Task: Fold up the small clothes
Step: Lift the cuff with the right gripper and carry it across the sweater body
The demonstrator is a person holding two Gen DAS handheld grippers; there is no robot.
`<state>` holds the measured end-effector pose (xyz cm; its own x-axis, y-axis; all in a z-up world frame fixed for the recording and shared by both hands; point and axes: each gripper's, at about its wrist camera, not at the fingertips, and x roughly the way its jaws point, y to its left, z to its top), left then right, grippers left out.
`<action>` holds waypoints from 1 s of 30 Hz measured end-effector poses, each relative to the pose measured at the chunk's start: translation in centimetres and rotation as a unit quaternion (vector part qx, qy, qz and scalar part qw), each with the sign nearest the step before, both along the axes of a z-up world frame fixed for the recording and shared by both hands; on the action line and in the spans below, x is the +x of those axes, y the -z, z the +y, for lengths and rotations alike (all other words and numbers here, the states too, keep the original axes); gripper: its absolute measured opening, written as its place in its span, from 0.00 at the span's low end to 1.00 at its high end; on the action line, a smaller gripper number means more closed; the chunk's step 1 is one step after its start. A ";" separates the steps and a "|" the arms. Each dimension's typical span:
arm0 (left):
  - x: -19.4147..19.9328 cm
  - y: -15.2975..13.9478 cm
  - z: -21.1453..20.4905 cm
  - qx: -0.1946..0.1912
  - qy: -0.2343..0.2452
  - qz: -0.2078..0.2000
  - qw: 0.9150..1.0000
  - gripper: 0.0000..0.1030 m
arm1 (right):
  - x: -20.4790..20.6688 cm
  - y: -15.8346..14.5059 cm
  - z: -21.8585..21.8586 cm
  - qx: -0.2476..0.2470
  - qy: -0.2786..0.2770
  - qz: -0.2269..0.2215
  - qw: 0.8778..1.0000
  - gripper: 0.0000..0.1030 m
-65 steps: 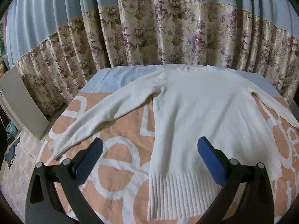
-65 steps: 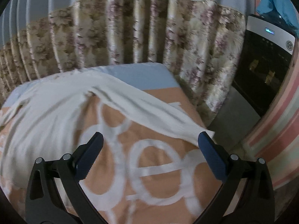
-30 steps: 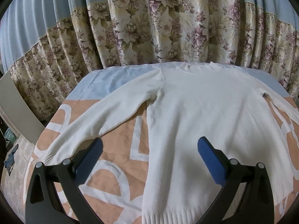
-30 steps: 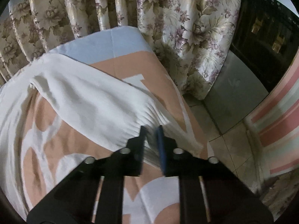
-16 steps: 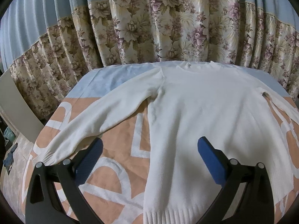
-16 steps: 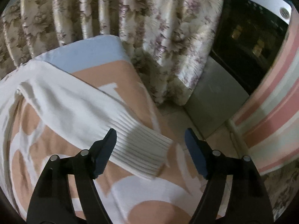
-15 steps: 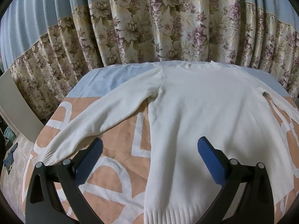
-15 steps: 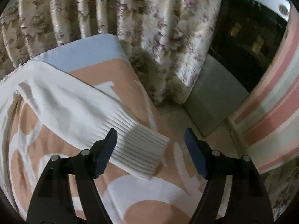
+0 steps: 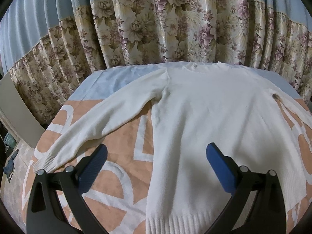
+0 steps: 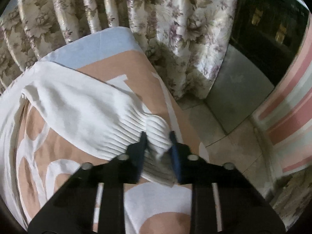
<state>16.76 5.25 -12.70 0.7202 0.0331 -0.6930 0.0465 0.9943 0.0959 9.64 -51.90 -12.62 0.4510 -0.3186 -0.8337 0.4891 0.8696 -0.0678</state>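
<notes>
A cream knit sweater (image 9: 204,117) lies flat, neck away from me, on an orange and white patterned cover (image 9: 136,136). Its left sleeve (image 9: 101,120) stretches out to a ribbed cuff (image 9: 44,162) near the cover's left edge. My left gripper (image 9: 156,156) hovers open over the sweater's lower body, nothing between its blue pads. In the right wrist view the right sleeve (image 10: 81,109) runs to its ribbed cuff (image 10: 156,132). My right gripper (image 10: 158,136) is closing on that cuff, which bunches up between the pads.
Floral curtains (image 9: 175,29) hang right behind the surface. A pale board (image 9: 15,105) leans at the left. On the right stand a dark glass-fronted appliance (image 10: 269,29) and a pink striped cloth (image 10: 288,117), above a tiled floor (image 10: 234,136).
The right gripper opened off the cuff, then closed again around it, bunching the ribbing. The left gripper held its place over the sweater.
</notes>
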 end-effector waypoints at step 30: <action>12.6 -1.6 4.3 -0.005 -0.008 -0.011 1.000 0.98 | 18.8 -4.8 23.0 0.026 -0.154 -0.055 0.986 0.16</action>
